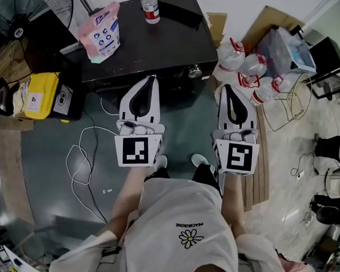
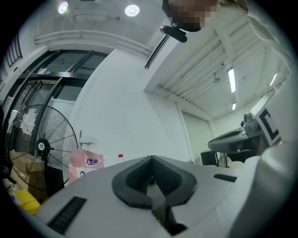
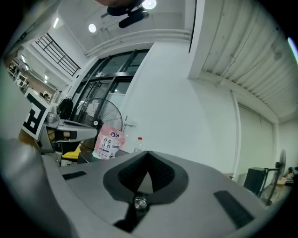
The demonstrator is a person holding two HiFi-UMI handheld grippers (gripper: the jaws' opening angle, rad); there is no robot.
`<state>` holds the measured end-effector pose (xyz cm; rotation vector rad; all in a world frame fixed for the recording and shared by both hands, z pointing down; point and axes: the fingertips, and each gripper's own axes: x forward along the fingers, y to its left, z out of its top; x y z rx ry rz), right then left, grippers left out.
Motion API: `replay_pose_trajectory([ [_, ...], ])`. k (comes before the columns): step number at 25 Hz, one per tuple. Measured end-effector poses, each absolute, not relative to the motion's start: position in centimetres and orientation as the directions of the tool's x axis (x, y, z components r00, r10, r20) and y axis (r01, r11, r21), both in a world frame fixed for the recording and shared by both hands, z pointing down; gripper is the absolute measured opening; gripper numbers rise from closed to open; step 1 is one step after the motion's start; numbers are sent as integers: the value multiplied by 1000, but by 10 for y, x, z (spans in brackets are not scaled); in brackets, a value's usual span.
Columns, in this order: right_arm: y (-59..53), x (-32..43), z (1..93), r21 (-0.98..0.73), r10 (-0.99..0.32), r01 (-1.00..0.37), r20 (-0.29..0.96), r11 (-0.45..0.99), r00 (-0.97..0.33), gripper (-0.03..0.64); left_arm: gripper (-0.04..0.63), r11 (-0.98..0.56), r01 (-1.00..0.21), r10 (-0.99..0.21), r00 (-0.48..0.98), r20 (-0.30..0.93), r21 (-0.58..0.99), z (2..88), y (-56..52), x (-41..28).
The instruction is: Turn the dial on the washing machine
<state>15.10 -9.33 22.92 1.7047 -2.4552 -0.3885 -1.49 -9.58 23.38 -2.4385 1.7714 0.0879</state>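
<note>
With my left gripper [image 1: 151,81] and right gripper [image 1: 227,90] both closed and empty, the dial [image 1: 194,71] lies ahead between them, slightly nearer my right.

Markings around the dial [image 1: 195,71] are too small to read.

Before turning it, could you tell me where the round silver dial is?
In the head view, the round silver dial sits on the front panel of the black washing machine, near its right end, ahead of the right gripper.
</note>
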Motion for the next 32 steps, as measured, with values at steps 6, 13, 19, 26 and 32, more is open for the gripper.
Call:
replay_pose_trajectory([
  [6,-99,189,234,253,-897,-876,-63,410,-438,3,-1,-172,-980,-969,186,-162,-97,242,-96,13],
  [13,-104,238,238,252,-883,-863,-59,438,-465,3,-1,-112,-990,-979,126,-161,-88,245,-93,49],
  [19,-109,243,239,240,-881,-864,-64,443,-469,3,-1,-117,-989,-977,131,-167,-90,240,-98,60],
  [26,-139,218,260,207,-861,-854,-86,477,-502,3,-1,-135,-987,-980,146,-131,-90,265,-124,53],
  [32,-177,188,305,216,-848,-841,-86,497,-523,3,-2,-143,-985,-977,156,-144,-97,315,-164,31],
])
